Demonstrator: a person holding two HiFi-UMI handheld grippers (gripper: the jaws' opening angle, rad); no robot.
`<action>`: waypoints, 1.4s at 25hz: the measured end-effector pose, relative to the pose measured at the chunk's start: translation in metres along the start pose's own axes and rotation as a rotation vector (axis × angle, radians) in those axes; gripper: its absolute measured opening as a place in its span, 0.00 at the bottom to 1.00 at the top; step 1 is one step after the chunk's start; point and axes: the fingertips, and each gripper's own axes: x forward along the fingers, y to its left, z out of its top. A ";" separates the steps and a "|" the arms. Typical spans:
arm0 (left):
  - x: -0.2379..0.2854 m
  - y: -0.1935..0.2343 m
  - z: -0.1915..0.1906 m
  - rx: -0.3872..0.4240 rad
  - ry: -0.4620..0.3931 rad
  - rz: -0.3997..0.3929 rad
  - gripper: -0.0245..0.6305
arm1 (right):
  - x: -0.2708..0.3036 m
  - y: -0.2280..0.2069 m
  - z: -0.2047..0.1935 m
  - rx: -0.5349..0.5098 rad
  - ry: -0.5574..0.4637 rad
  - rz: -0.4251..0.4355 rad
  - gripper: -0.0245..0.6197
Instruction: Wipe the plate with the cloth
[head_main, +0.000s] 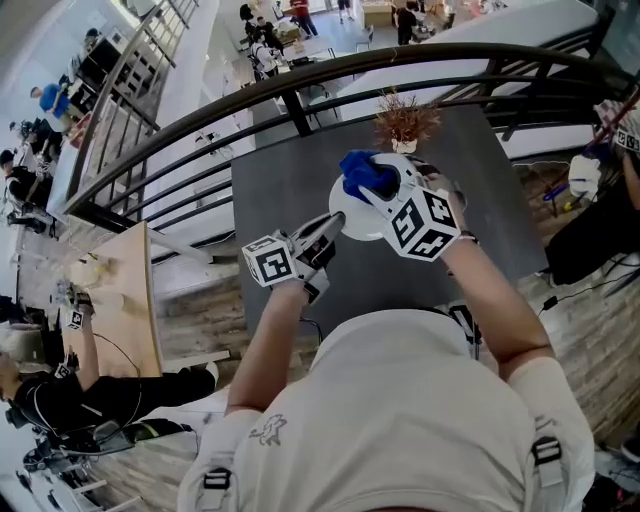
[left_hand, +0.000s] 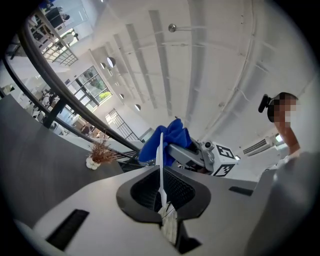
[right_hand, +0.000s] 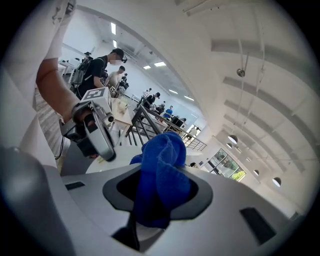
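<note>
**Plate**: round, white, smooth and hard, with a thin rim. It is held over the surface by its near-left rim, and the left gripper view shows it edge-on as a slim white line.

**Cloth**: deep blue, soft and napped, bunched into a thick wad. It sits against the far upper part of the plate.

**Left claw**: narrow, its pads pinched on the plate's rim.

**Right claw**: closed round the cloth, whose folds bulge out past the tips.

**Surface**: a dark grey, matt, flat rectangular top. Bare room lies left of the plate and toward the person.

**Dried plant**: brown brittle sprigs in a small white pot. It stands near the surface's far edge, just beyond the plate.

**Railing**: black metal, curved, with a rounded top bar and slanted rails. It runs past the far and left edges of the surface.
</note>
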 end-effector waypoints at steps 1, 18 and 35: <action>0.001 -0.001 0.000 0.000 0.001 -0.007 0.07 | 0.003 0.007 0.009 -0.016 -0.011 0.013 0.24; -0.029 0.021 0.029 -0.022 -0.143 0.057 0.07 | 0.015 0.000 -0.032 0.058 0.095 0.008 0.24; -0.044 0.029 0.054 -0.025 -0.254 0.120 0.07 | 0.022 0.043 -0.027 0.018 0.121 0.130 0.24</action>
